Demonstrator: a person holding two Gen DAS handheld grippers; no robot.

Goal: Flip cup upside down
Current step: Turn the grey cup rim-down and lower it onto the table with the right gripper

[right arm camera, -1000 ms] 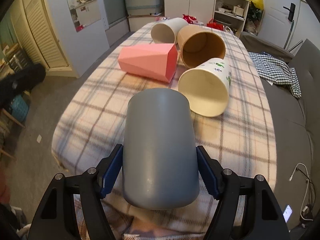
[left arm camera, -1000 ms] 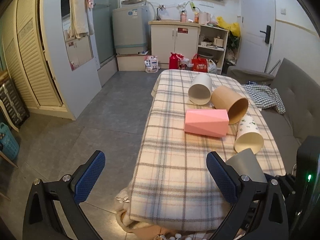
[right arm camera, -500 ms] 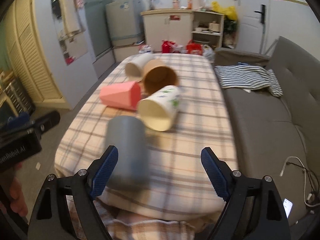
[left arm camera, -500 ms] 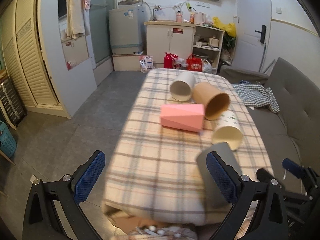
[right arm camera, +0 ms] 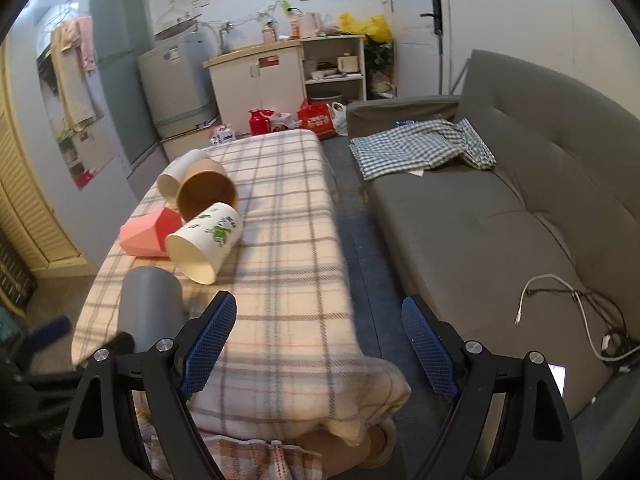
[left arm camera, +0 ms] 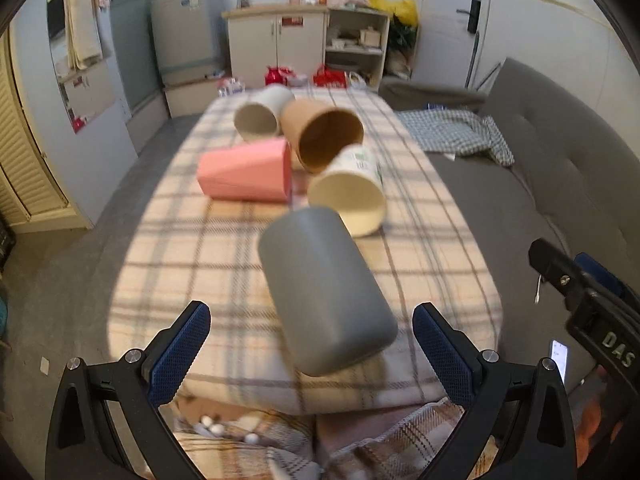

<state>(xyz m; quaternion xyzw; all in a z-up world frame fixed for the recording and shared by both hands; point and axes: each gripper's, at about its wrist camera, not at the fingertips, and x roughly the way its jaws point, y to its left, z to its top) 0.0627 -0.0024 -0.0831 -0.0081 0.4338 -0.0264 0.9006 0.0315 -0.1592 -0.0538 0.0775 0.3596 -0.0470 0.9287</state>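
Note:
A grey cup (left arm camera: 324, 288) lies on its side at the near end of the plaid-covered table (left arm camera: 192, 248), its closed base toward me. My left gripper (left arm camera: 312, 344) is open, its jaws standing wide on either side of the cup's base without touching it. The cup also shows in the right wrist view (right arm camera: 150, 306), at the left. My right gripper (right arm camera: 320, 340) is open and empty, off to the right of the cup over the table's near right corner.
Behind the grey cup lie a white printed cup (left arm camera: 352, 196), a pink faceted cup (left arm camera: 248, 174), a brown cup (left arm camera: 324, 138) and a white cup (left arm camera: 260, 118). A grey sofa (right arm camera: 500, 220) runs along the right. Cabinets stand at the back.
My right gripper let go of the grey cup, opened and swung off to the right. My left gripper moved right and now frames the cup, which lies on the table.

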